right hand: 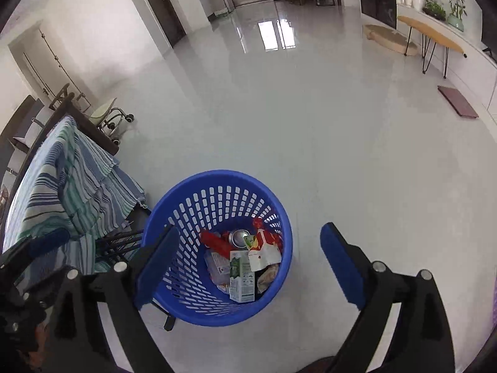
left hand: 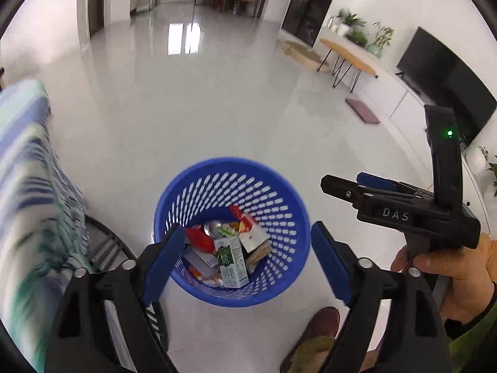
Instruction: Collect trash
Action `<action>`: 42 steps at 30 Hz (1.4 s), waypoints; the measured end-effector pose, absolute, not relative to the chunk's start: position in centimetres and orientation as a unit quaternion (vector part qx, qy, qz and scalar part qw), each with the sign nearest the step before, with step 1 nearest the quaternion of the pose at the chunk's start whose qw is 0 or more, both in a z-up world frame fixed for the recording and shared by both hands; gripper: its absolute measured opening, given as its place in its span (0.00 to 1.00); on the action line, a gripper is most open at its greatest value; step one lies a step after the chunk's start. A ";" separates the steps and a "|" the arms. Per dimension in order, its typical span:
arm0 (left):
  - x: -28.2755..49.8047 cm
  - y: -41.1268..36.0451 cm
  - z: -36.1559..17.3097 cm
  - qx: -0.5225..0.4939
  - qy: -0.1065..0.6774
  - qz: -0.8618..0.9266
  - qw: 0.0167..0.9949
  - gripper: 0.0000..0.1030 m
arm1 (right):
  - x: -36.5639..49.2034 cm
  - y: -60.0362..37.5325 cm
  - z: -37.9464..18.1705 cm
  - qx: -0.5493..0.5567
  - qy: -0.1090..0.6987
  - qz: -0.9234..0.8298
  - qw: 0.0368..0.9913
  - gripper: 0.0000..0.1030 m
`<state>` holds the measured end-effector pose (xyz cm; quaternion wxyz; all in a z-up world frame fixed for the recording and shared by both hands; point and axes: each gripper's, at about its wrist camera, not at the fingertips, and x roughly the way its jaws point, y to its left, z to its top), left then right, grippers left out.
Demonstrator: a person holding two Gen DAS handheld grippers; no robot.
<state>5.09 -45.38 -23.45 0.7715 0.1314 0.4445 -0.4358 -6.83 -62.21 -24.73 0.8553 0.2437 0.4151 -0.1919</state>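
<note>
A striped cloth (right hand: pixel 71 186) hangs at the left, just beside the blue basket (right hand: pixel 186 283). The basket stands on the shiny floor (right hand: pixel 295 140) with trash (right hand: pixel 242 264) inside. The left gripper (left hand: pixel 245 264) and right gripper (right hand: pixel 248 267) are both spread wide above it, holding nothing. The floor beyond is wide and bare.

floor (right hand: pixel 279 124): glossy pale tile | walls: white | side table (left hand: pixel 348 54): wooden, plants | TV (left hand: pixel 447 80): right wall
</note>
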 end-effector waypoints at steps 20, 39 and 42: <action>-3.2 -38.5 -11.0 0.173 0.341 -0.351 0.855 0.95 | -15.1 -52.3 -12.1 0.197 0.359 -0.229 0.883 0.95; -2.5 -39.0 -12.7 0.192 0.387 -0.337 0.837 0.95 | -14.6 -50.3 -12.8 0.169 0.389 -0.226 0.877 0.95; -2.3 -38.9 -12.9 0.190 0.390 -0.335 0.837 0.95 | -14.6 -50.4 -13.0 0.167 0.393 -0.226 0.876 0.95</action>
